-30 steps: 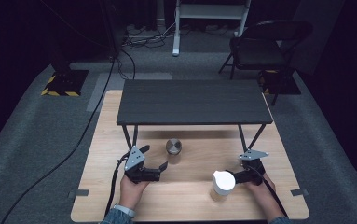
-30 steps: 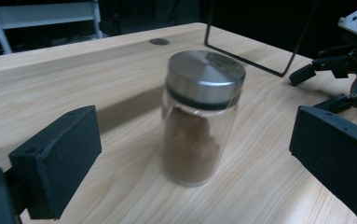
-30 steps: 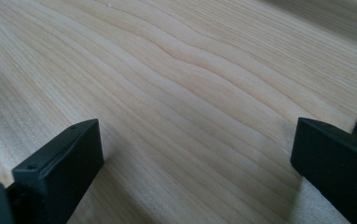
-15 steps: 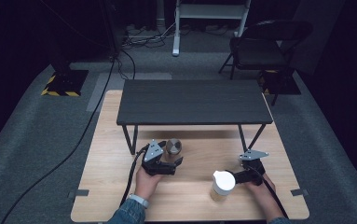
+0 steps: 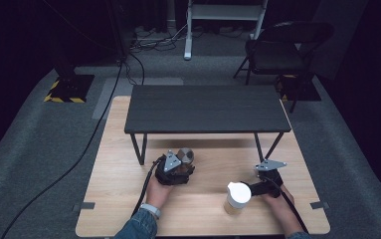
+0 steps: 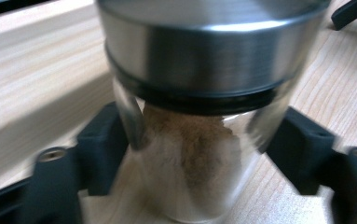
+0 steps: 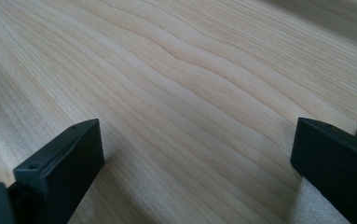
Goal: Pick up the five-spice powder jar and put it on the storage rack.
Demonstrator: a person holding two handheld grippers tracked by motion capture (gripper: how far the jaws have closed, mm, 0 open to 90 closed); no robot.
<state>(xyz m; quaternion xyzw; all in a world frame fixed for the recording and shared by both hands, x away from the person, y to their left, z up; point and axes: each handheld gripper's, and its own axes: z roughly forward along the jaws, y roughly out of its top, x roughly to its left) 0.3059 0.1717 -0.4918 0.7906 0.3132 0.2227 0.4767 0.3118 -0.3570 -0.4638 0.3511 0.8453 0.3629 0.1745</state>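
A small glass jar (image 5: 185, 155) with a steel lid stands on the wooden table (image 5: 118, 199), in front of the dark shelf. In the left gripper view this jar (image 6: 190, 154) holds brown powder and sits between the two black jaws, which press its sides. My left gripper (image 5: 182, 164) is shut on it. A white-lidded cup (image 5: 238, 197) stands near the front edge. My right gripper (image 5: 255, 188) lies just right of that cup, apart from it. The right gripper (image 7: 197, 140) is open over bare wood.
A low dark shelf (image 5: 208, 107) on thin black legs spans the back half of the table, right behind the jar. A cable (image 5: 145, 186) trails from the left gripper toward the front edge. A folding chair (image 5: 282, 50) stands on the carpet beyond the table.
My left gripper moved forward and to the right, from in front of the steel-lidded jar to around it, and its jaws now hold the jar's sides. The right gripper and white-lidded cup stayed still.
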